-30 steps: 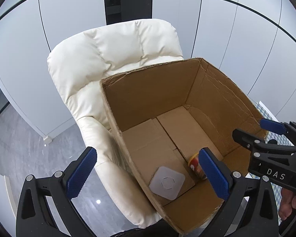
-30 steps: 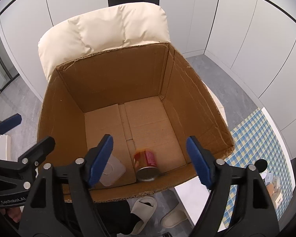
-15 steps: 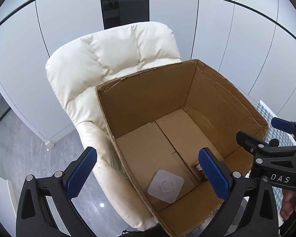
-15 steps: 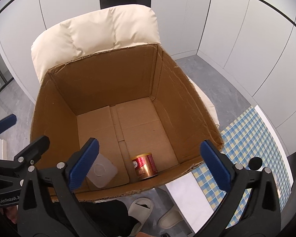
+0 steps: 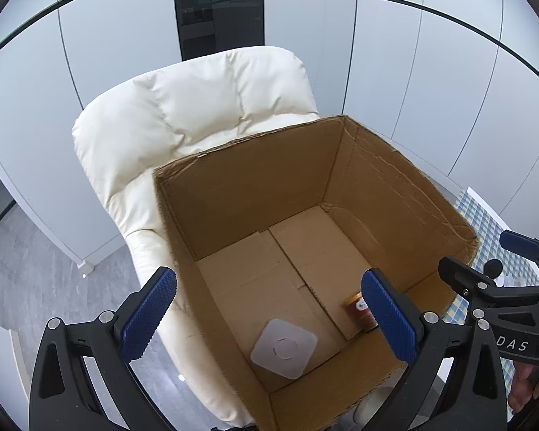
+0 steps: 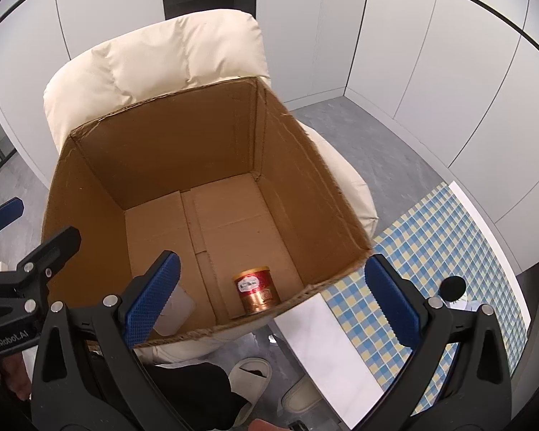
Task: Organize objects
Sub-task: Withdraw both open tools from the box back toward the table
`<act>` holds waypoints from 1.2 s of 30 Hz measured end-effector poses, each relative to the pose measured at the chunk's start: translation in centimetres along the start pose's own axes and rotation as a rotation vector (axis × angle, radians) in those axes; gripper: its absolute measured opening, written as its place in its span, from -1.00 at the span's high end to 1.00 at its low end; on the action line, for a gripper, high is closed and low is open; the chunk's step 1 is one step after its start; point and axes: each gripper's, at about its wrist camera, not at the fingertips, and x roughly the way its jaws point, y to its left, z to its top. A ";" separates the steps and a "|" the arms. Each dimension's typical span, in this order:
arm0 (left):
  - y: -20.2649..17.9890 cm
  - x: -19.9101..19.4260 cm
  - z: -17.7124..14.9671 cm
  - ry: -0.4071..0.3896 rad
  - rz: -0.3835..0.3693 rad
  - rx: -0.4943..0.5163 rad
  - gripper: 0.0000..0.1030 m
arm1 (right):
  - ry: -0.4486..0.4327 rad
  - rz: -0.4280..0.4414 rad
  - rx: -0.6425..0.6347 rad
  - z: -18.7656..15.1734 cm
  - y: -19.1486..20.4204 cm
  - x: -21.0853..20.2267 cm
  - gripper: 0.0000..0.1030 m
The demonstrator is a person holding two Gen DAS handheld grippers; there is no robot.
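**Left wrist and right wrist views: both grippers spread above the open box**

Left wrist view looks steeply down past the left gripper into an open brown cardboard box that sits on a cream padded armchair. Its 2 blue ribbed pads are spread wide with nothing between them; one hangs over the chair's arm outside the box wall, the other over the box interior. At the right edge of this view the right gripper shows from the side, with white letters "DAS" readable on its black body and part of a hand beneath it.

Right wrist view also tilts steeply down. The right gripper has just been opening, and its 2 blue pads stand fully apart, with nothing pinched and nothing touched. At the left edge the left gripper's black body carries the writing "GenRobot.AI".

On the box floor, near the front wall, a small red and gold tin can stands slightly tilted; its label text is too small to read. Just beside it to the left lies a flat white square lid-like piece with rounded corners, apart from the can. Below the box edge, 2 pale slippers rest on the grey floor, and a blue and yellow checked cloth lies to the right.
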 end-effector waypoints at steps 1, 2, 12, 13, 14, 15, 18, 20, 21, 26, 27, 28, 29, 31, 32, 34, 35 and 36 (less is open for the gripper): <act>-0.3 0.1 0.1 0.000 -0.002 0.002 -0.99 | 0.001 -0.002 0.004 -0.1 -0.3 0.0 -1.00; -0.6 0.1 0.1 0.001 -0.006 0.005 -0.99 | 0.004 -0.002 0.009 -0.2 -0.6 0.0 -1.00; -3.3 0.4 0.2 0.004 -0.031 0.039 -0.99 | 0.012 -0.014 0.041 -0.8 -3.3 -0.5 -1.00; -3.5 0.4 0.2 0.005 -0.034 0.044 -0.99 | 0.012 -0.015 0.043 -0.9 -3.4 -0.5 -1.00; -3.8 0.4 0.2 0.005 -0.036 0.047 -0.99 | 0.012 -0.017 0.045 -0.9 -3.7 -0.6 -1.00; -3.9 0.4 0.3 0.005 -0.038 0.050 -0.99 | 0.014 -0.020 0.046 -1.0 -3.9 -0.7 -1.00; -4.6 0.4 0.4 0.004 -0.046 0.056 -0.99 | 0.017 -0.023 0.056 -1.2 -4.6 -0.8 -1.00; -5.1 0.5 0.4 0.005 -0.053 0.060 -0.99 | 0.019 -0.027 0.063 -1.4 -5.2 -0.8 -1.00; -5.3 0.5 0.4 0.007 -0.056 0.062 -0.99 | 0.020 -0.029 0.066 -1.5 -5.4 -0.9 -1.00; -6.6 0.7 0.5 0.010 -0.072 0.076 -0.99 | 0.023 -0.042 0.081 -2.0 -6.6 -1.0 -1.00; -6.9 0.7 0.5 0.010 -0.075 0.081 -0.99 | 0.023 -0.046 0.085 -2.0 -6.9 -1.1 -1.00; -7.1 0.8 0.6 0.010 -0.078 0.086 -0.99 | 0.022 -0.053 0.088 -2.1 -7.2 -1.1 -1.00; -7.5 0.8 0.5 0.011 -0.082 0.092 -0.99 | 0.022 -0.057 0.091 -2.2 -7.4 -1.2 -1.00; -8.0 0.8 0.5 0.012 -0.088 0.099 -0.99 | 0.022 -0.059 0.100 -2.3 -7.8 -1.3 -1.00; -8.1 0.8 0.5 0.011 -0.089 0.103 -0.99 | 0.023 -0.060 0.106 -2.4 -8.1 -1.3 -1.00; -8.5 0.8 0.5 0.011 -0.093 0.109 -0.99 | 0.023 -0.064 0.112 -2.4 -8.4 -1.4 -1.00; -8.6 0.8 0.6 0.011 -0.096 0.109 -0.99 | 0.023 -0.066 0.115 -2.5 -8.6 -1.5 -1.00; -8.7 0.8 0.6 0.010 -0.097 0.110 -0.99 | 0.023 -0.067 0.116 -2.6 -8.8 -1.5 -1.00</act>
